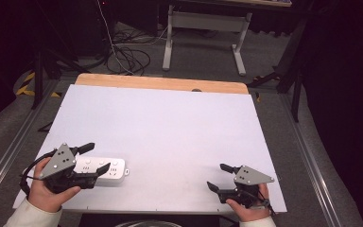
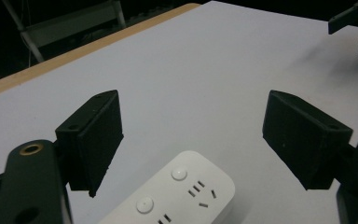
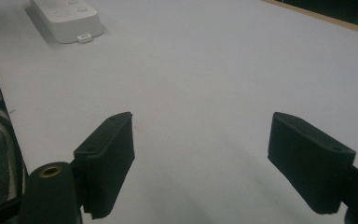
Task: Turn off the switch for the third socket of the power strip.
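The left gripper (image 1: pixel 96 157) hangs low over the near left part of the white table (image 1: pixel 170 123), jaws spread wide, and the white power strip (image 1: pixel 105 169) lies flat right between them. In the left gripper view the rounded end of the power strip (image 2: pixel 177 193) sits down in the gap, with clear table showing between it and either black pad, so nothing is pinched; the strip is free on the surface. The hand behind that gripper wraps the black body, grey plate on top.

Over on the near right, the right gripper (image 1: pixel 216 177) sits well apart from the strip, jaws parted too, only bare table between them. From the right gripper view the power strip (image 3: pixel 67 18) lies far ahead and off to the left of its jaws.
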The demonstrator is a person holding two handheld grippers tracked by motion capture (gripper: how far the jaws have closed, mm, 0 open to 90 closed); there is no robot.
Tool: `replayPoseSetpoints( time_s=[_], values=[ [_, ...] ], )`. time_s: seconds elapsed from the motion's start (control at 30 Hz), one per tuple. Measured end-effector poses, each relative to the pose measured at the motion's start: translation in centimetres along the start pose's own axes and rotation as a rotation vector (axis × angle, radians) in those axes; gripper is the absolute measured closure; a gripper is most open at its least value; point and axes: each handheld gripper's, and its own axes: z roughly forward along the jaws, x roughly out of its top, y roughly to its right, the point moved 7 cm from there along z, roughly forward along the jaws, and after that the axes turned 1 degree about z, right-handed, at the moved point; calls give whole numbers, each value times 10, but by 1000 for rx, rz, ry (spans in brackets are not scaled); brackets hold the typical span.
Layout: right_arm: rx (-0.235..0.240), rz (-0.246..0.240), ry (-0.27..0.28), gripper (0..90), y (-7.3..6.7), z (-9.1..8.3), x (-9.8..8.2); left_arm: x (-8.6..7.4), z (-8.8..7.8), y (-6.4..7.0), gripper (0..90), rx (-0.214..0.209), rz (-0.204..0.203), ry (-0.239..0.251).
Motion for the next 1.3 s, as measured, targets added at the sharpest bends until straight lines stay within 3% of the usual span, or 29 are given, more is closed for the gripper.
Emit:
replayPoseSetpoints(
  time_s=[0.33, 0.47, 0.6, 0.87, 1.2, 1.3],
  values=[
    [2, -3, 2, 225, -1, 0, 1, -25, -3, -5, 193, -24, -51, 16],
    [1, 0, 2, 220, -1, -1, 1, -36, -4, -7, 195, -37, -57, 46],
    [3, -2, 4, 220, -1, -1, 1, -45, -4, -7, 196, -52, -50, 45],
    [4, -1, 5, 220, -1, -1, 1, -59, -1, -4, 196, -59, -51, 3],
    [5, 0, -5, 216, -1, 0, -1, -66, 2, 0, 195, -21, -9, -58],
    [9, 3, -5, 216, -1, 1, -1, -64, 2, -1, 208, -13, -21, -51]
  ],
)
